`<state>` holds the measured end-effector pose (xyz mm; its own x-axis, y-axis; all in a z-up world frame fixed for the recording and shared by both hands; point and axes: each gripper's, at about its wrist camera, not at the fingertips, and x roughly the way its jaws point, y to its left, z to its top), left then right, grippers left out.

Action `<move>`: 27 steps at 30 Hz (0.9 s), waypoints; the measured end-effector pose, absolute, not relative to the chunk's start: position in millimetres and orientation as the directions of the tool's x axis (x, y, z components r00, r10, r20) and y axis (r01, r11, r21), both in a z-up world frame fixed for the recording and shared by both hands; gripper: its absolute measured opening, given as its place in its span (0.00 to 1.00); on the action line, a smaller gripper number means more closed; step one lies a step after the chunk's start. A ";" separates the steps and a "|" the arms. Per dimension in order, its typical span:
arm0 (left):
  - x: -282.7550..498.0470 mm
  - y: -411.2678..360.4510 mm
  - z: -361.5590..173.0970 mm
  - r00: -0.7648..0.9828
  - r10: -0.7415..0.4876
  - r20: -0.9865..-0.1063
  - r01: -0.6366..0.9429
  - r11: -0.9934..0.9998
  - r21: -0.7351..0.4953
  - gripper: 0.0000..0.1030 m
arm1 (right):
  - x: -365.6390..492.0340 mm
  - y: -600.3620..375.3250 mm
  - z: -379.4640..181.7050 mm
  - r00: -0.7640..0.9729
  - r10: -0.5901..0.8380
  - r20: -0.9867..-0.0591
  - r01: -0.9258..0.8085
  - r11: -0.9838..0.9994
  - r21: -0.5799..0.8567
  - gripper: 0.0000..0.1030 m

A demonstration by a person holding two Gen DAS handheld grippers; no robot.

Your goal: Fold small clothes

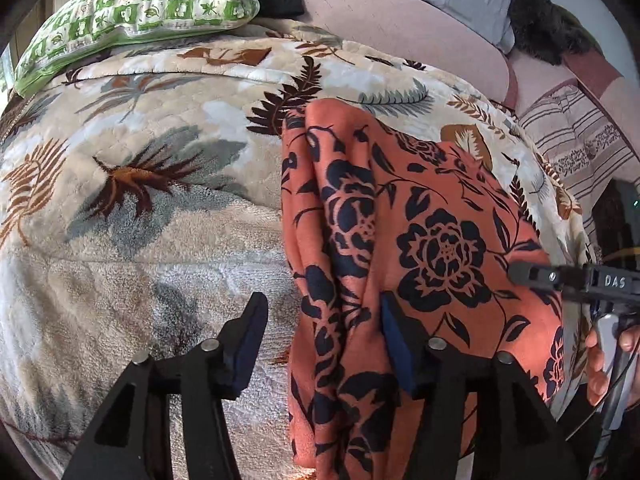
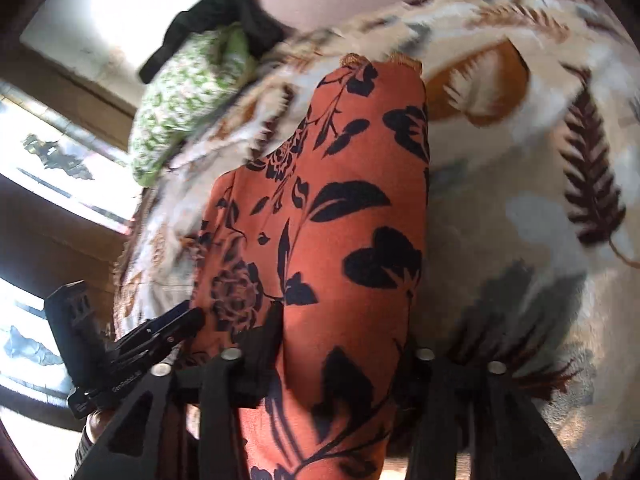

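Cloth (image 1: 420, 240), partly folded on bed (image 1: 120, 240); my left gripper (image 1: 320, 316) gapes wide over its bunched left edge; right gripper (image 2: 344, 344) straddles it, grip unclear; folds remain.

Home bedroom indicated: bed (image 1: 132, 264) covered by leaf-print fleece blanket (image 1: 168, 128), green checked pillow (image 1: 140, 4) at head, padded pink headboard (image 1: 400, 28) behind.

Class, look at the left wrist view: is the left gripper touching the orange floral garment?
Touching. In the left wrist view, the left gripper stands open and one finger's pad presses against the orange floral garment.
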<state>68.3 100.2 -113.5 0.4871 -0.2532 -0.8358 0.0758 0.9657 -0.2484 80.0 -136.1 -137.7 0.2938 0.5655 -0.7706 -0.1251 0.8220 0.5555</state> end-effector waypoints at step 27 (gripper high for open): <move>27.9 118.7 -93.6 0.526 -0.205 -0.825 0.152 0.978 -0.145 0.64 | 66.0 -203.8 -135.4 0.449 0.710 -0.542 0.015 0.601 0.799 0.87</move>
<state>27.9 118.7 -93.6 0.5261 -0.2046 -0.8255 0.1525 0.9776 -0.1451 66.0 -203.8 -135.4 0.4495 0.7097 -0.5425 0.0148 0.6013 0.7989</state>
